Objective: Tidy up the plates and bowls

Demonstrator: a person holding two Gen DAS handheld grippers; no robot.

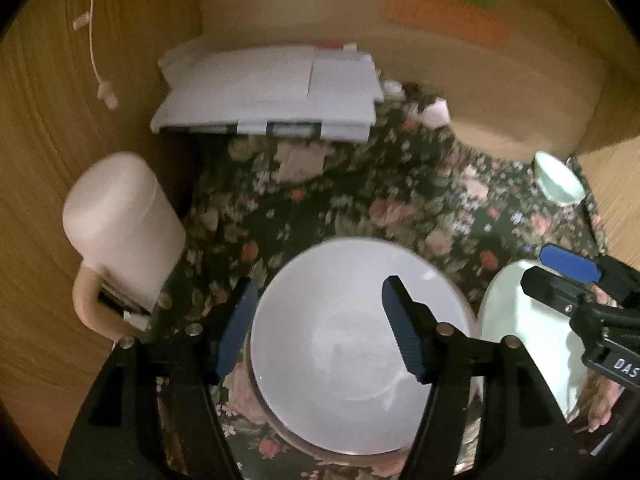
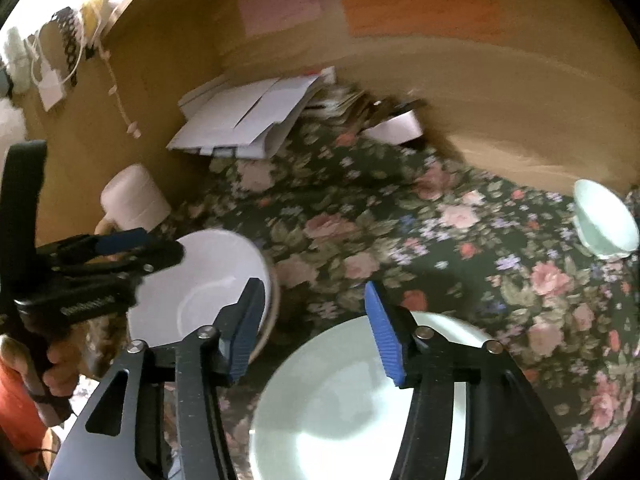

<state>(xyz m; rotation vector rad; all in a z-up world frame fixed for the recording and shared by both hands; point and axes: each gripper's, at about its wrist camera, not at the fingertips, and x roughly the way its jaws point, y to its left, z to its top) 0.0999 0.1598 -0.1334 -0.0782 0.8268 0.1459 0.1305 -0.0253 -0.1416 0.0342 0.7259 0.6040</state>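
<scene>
Your left gripper (image 1: 320, 324) hangs with jaws apart over the white bowl (image 1: 352, 360) at the near edge of the floral cloth (image 1: 340, 200); your right gripper (image 2: 316, 332), also apart and empty, hovers over the pale green plate (image 2: 340, 420) just beside it; a small green bowl (image 2: 604, 220) waits near the right edge. Straddle 1 rim squarely with a pad either side, then close gently; glazed ware probably slips.
</scene>
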